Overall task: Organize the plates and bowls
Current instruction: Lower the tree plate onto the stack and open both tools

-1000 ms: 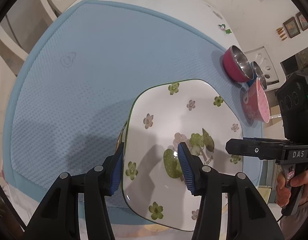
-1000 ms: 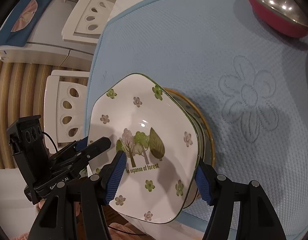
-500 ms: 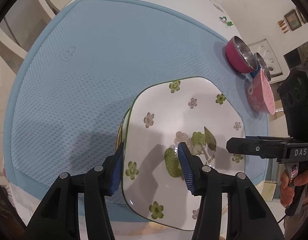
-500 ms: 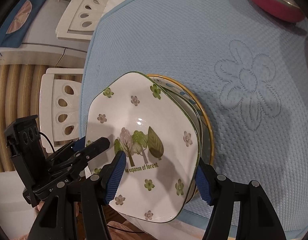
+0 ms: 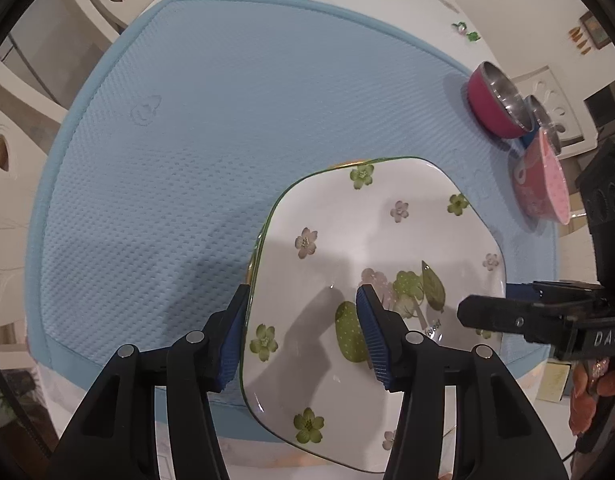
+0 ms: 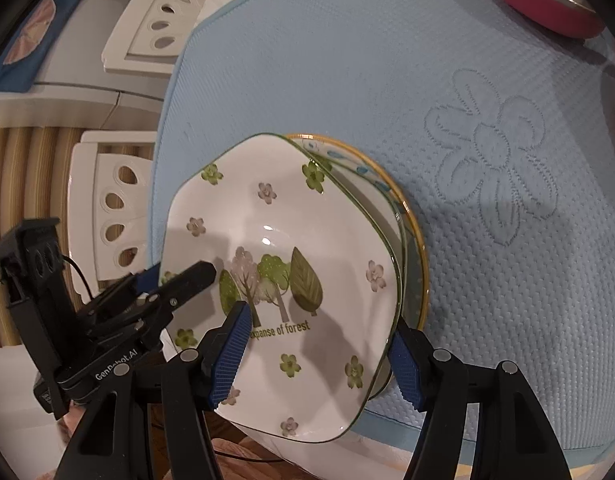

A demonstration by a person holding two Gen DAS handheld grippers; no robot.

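Both grippers are straddling opposite rims of the square floral plate (image 5: 371,264), which is sitting on a gold-rimmed plate (image 6: 415,240) at the blue mat (image 5: 211,128) near edge. Left gripper (image 5: 303,336) and right gripper (image 6: 319,348) fingers are standing partly apart; contact is unclear. Advice: square it level, then release evenly.

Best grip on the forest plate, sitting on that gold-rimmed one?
Probably the plate by its thin raised rim, from opposite near-edge sides, one pad above and one under. It overhangs the gold-rimmed plate and the mat edge there, so fingers fit underneath.
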